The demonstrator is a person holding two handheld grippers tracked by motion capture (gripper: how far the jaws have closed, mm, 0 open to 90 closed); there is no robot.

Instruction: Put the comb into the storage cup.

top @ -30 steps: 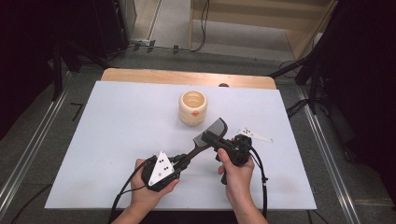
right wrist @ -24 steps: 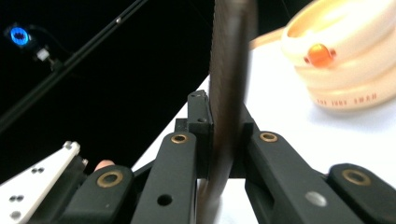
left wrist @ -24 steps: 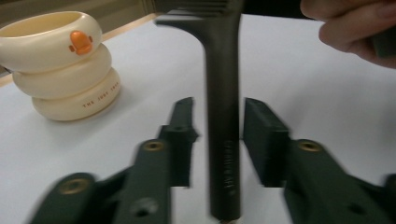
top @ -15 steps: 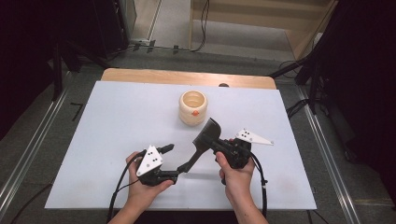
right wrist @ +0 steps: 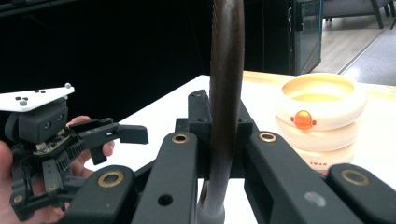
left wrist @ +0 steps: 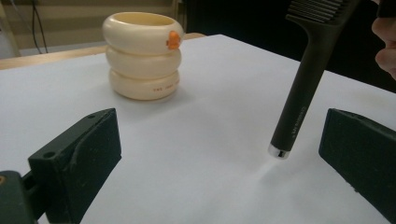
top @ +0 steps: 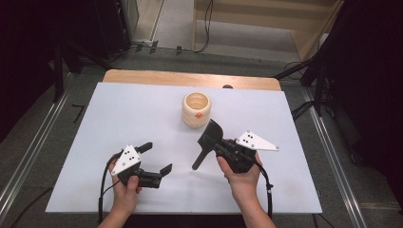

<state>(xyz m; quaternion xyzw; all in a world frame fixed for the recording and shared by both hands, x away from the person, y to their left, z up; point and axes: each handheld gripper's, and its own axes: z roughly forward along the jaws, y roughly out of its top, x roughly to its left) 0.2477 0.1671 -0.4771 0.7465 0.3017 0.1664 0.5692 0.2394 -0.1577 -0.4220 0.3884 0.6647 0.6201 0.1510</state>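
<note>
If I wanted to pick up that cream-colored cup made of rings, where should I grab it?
Probably grab the cream cup around its sides, coming in level from the near side with the open left gripper. It stands upright, and the grooves between its three stacked rings give the jaws a place to settle. Avoid the small orange knob on the top ring.

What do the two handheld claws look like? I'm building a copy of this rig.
Both the left claw and the right claw are black, angular tools with two flat black jaws. Each carries a white three-cornered plate with dark dots on top and trails a black cable toward the person. Forearms are bare, no sleeves.
</note>
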